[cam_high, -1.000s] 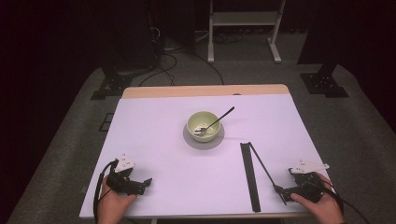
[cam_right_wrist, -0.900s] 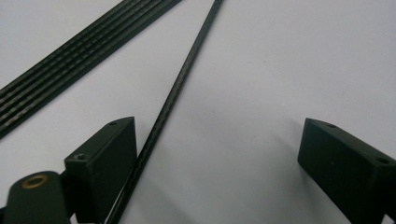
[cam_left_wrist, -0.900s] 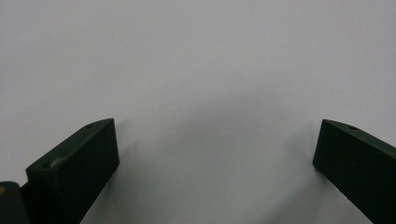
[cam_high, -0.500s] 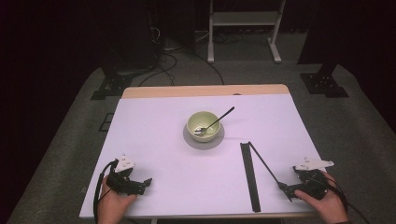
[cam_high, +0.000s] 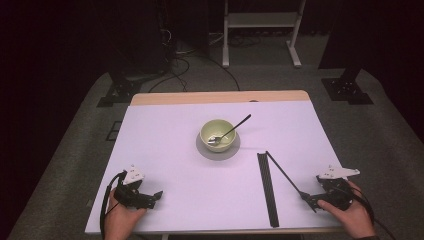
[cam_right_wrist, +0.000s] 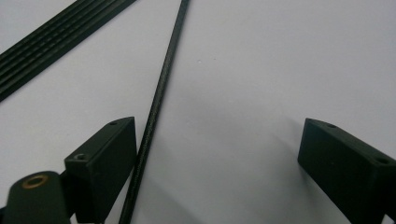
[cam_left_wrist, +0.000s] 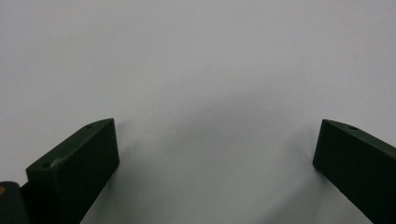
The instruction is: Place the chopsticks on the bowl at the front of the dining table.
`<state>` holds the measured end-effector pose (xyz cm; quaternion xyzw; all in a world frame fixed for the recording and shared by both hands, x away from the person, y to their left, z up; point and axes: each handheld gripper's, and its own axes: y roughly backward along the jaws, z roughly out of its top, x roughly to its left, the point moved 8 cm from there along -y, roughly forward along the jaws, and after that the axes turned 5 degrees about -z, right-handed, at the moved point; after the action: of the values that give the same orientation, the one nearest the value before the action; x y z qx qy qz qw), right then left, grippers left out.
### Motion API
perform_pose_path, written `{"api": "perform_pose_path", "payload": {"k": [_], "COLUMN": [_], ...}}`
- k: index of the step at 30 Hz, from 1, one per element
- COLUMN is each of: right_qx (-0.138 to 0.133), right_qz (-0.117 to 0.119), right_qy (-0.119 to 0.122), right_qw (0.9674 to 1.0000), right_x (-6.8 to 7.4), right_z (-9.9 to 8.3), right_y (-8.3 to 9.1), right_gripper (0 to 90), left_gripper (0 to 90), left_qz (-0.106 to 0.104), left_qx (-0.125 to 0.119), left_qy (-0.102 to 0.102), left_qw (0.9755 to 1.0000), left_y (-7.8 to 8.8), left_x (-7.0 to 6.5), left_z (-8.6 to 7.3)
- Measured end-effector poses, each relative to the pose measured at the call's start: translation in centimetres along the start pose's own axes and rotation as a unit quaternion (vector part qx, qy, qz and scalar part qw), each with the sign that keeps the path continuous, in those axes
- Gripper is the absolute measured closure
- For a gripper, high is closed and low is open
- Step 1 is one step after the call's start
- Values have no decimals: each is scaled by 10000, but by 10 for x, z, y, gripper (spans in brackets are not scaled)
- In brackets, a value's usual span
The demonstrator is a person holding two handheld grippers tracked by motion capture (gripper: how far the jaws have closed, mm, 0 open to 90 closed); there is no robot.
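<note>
Overhead first: white-covered bench (cam_high: 165, 150), pale green bowl (cam_high: 217, 135) on a grey saucer (cam_high: 218, 151) near the middle, spoon (cam_high: 231, 131) leaning in the bowl with its handle pointing up and right. Right of the bowl and well apart from it, a flat bundle of black strips (cam_high: 267, 187) lying lengthwise toward the near edge, and one thin black rod (cam_high: 283, 173) splayed off from the bundle's far end, slanting down to the right tool (cam_high: 311, 200). Left tool (cam_high: 151, 196) resting near the front left corner, gripped by a hand, far from everything else.

Next, the left gripper view: bare white bench surface (cam_left_wrist: 201, 70) between two black jaws spread wide, holding nothing. Left tool (cam_left_wrist: 215, 149) released.

Then the right gripper view: right tool (cam_right_wrist: 217, 149) also released, jaws well apart. Thin black rod (cam_right_wrist: 159, 93) running up from the bottom edge, just beside the inner face of the left-hand jaw, possibly touching it; hard to tell. Black strips (cam_right_wrist: 60, 42) lying in the upper left corner, apart from the rod here.

Probably light and fairly stiff, that rod, yet slender enough to flex or roll when pinched. Smooth and narrow, so likely to slip out sideways unless centred between the pads. Best taken near this end, where it already lies between the jaws, with a firm, square pinch across its width.
</note>
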<state>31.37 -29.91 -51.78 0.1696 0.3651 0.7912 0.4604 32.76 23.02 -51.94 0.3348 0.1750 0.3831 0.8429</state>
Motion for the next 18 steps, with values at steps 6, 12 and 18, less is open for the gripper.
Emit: {"api": "perform_pose_path", "payload": {"k": [6, 12, 18], "right_qx": [-1, 1, 8], "right_qz": [-33, -67, -106], "right_qy": [-45, -83, -142], "right_qw": [10000, 9999, 9998], "right_x": [-6, -12, -18], "right_z": [1, 3, 4], "right_y": [-1, -2, -5], "right_gripper": [103, 103, 103], "left_gripper": [0, 0, 0], "left_qz": [0, -1, 0], "left_qx": [-1, -1, -1], "left_qy": [1, 3, 2], "left_qw": [10000, 10000, 10000], "left_y": [0, 0, 0], "left_x": [0, 0, 0], "left_z": [0, 0, 0]}}
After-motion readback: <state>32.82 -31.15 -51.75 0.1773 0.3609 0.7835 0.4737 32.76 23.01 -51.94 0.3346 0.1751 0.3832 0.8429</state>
